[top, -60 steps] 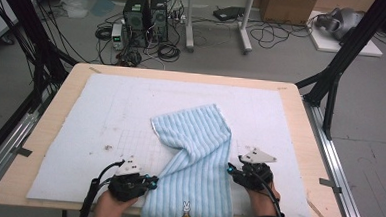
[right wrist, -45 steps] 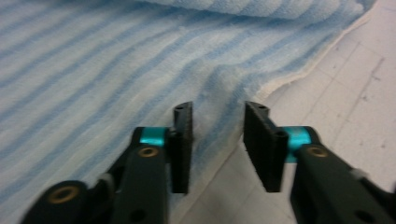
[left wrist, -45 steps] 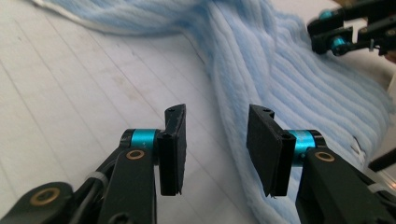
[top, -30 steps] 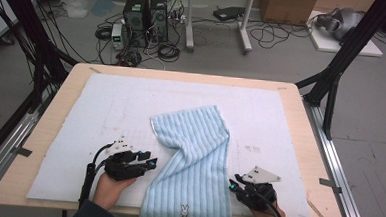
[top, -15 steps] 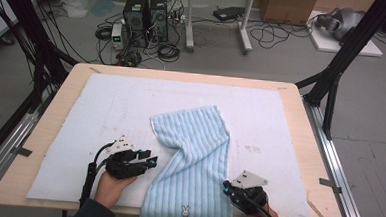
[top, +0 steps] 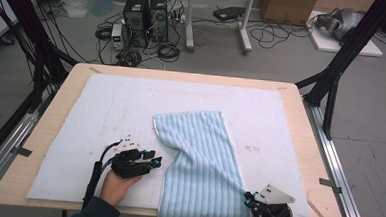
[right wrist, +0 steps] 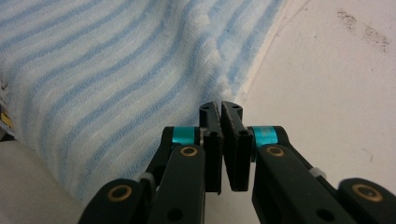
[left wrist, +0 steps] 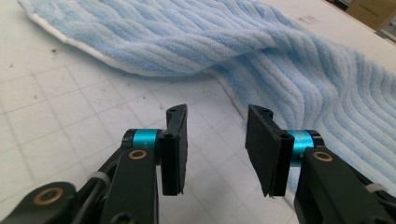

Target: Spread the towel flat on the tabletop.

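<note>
The ribbed light-blue terry towel [top: 198, 169] lies on the worktop [top: 299, 144] with its long axis from 12 to 6 o'clock, right gripper [right wrist: 220, 108] fingers pinched on its near edge, left gripper [left wrist: 217, 140] open, towel at its 1 o'clock.

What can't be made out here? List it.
- Towel: near end with its small print cut off by the high view's bottom edge.
- Right gripper: jaws together at the towel's edge; whether cloth is pinched, its own jaws hide.
- Right gripper's hand: cut off by the high view's bottom edge.
</note>
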